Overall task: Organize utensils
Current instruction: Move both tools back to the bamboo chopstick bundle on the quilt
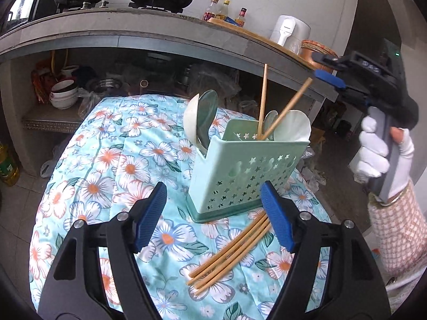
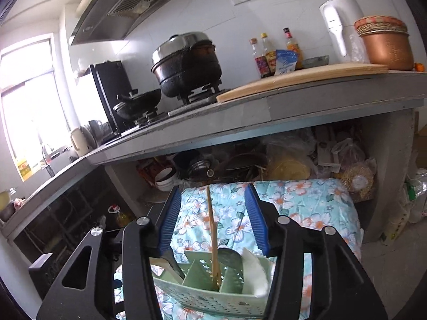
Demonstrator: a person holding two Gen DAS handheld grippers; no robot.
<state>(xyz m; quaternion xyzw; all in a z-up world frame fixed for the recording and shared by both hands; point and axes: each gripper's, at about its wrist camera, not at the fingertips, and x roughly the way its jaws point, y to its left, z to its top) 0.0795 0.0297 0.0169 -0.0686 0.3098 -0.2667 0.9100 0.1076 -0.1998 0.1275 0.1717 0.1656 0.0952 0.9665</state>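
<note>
A pale green utensil caddy (image 1: 240, 176) with star cut-outs stands on the floral cloth (image 1: 112, 165). It holds white and grey spoons (image 1: 202, 120) and two wooden chopsticks (image 1: 263, 98). Several loose chopsticks (image 1: 229, 253) lie on the cloth in front of the caddy. My left gripper (image 1: 213, 213) is open and empty, low over the cloth, with the loose chopsticks by its right finger. My right gripper (image 2: 212, 221) is open and empty above the caddy (image 2: 213, 285), with an upright chopstick (image 2: 212, 229) between its fingers, untouched. It also shows in the left wrist view (image 1: 324, 66).
A grey kitchen counter (image 2: 267, 106) runs behind the table with black pots (image 2: 186, 64), sauce bottles (image 2: 267, 53), a white kettle (image 2: 339, 26) and a cutting board (image 2: 293, 80). Bowls (image 1: 64, 93) and bags fill the shelf beneath.
</note>
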